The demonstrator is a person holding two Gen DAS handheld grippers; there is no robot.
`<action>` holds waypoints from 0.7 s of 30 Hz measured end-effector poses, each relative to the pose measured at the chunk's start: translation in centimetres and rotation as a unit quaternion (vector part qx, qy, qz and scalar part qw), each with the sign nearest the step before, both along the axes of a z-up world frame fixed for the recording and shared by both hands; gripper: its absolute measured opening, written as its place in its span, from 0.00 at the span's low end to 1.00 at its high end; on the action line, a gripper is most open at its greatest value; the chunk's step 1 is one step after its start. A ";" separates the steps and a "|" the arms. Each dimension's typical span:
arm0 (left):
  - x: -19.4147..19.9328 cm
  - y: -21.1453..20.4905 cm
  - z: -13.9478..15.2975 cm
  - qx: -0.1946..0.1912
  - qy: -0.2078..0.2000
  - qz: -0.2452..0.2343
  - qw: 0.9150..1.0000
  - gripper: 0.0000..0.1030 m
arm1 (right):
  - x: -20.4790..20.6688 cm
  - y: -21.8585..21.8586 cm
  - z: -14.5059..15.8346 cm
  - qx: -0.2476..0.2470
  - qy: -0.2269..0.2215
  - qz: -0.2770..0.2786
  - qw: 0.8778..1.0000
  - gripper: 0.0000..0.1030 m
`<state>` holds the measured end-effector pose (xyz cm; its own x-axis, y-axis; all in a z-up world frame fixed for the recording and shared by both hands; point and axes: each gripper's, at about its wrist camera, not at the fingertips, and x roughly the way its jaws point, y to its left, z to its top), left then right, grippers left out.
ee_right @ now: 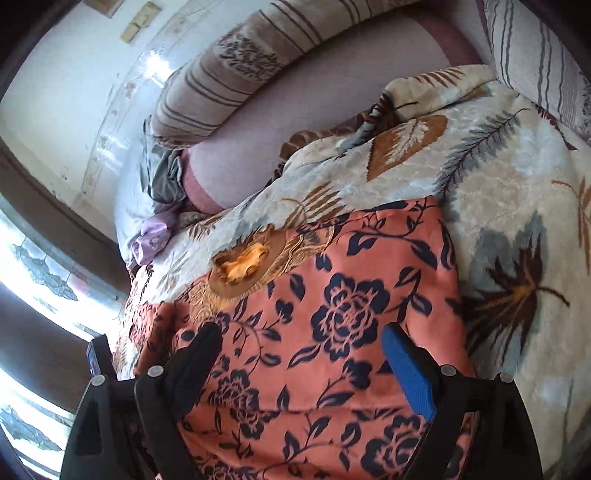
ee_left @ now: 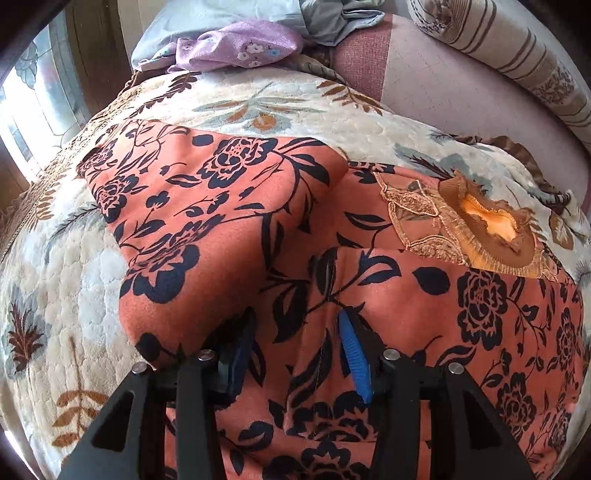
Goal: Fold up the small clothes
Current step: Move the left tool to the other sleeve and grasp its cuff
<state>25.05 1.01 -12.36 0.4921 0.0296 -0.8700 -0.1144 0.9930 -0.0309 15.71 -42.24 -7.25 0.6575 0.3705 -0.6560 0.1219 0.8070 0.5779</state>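
An orange garment (ee_left: 229, 206) with dark blue flowers and a brown ruffled collar (ee_left: 491, 229) lies on a cream leaf-patterned blanket (ee_left: 74, 280). Its left sleeve is folded over the body. My left gripper (ee_left: 295, 325) is low over the garment with a raised fold of the fabric between its blue pads (ee_left: 354, 354); the jaws stand partly apart. In the right wrist view the same garment (ee_right: 347, 310) fills the centre, its collar (ee_right: 243, 266) at the far left. My right gripper (ee_right: 301, 339) is open, its fingers (ee_right: 406, 365) spread wide just above the cloth.
A lilac flowered cloth (ee_left: 240, 46) and grey clothes (ee_left: 332, 22) lie at the far side. A striped bolster (ee_left: 517, 55) and a mauve sheet (ee_left: 443, 96) lie to the right. A window (ee_right: 33, 266) is at the left of the right wrist view.
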 end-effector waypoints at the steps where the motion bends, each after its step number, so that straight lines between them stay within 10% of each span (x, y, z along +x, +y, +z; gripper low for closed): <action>1: -0.5 -0.2 0.8 -0.011 -0.016 -0.009 1.000 0.47 | -0.7 0.6 0.1 0.004 -0.001 0.007 1.000 0.88; 4: -1.0 -1.3 1.8 0.010 -0.040 -0.027 0.999 0.57 | -1.7 1.4 0.0 0.005 -0.004 0.018 1.000 0.88; 6: 0.2 -1.7 -0.5 0.024 0.014 -0.038 0.999 0.63 | -1.1 1.1 -0.8 0.003 0.004 0.009 1.000 0.88; 10: -0.2 -1.8 0.7 0.047 0.032 -0.058 0.997 0.65 | 1.7 -1.7 -6.2 0.032 0.103 -0.061 0.992 0.87; 21: -9.5 7.9 9.6 -0.070 -0.092 -0.011 0.993 0.68 | -3.2 2.1 -2.3 -0.041 0.025 -0.038 0.998 0.87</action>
<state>15.56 8.89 -2.72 0.6429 -0.0975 -0.7597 -0.0730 0.9796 -0.1874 12.51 -40.10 -9.57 0.6478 0.2640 -0.7146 0.2113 0.8390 0.5014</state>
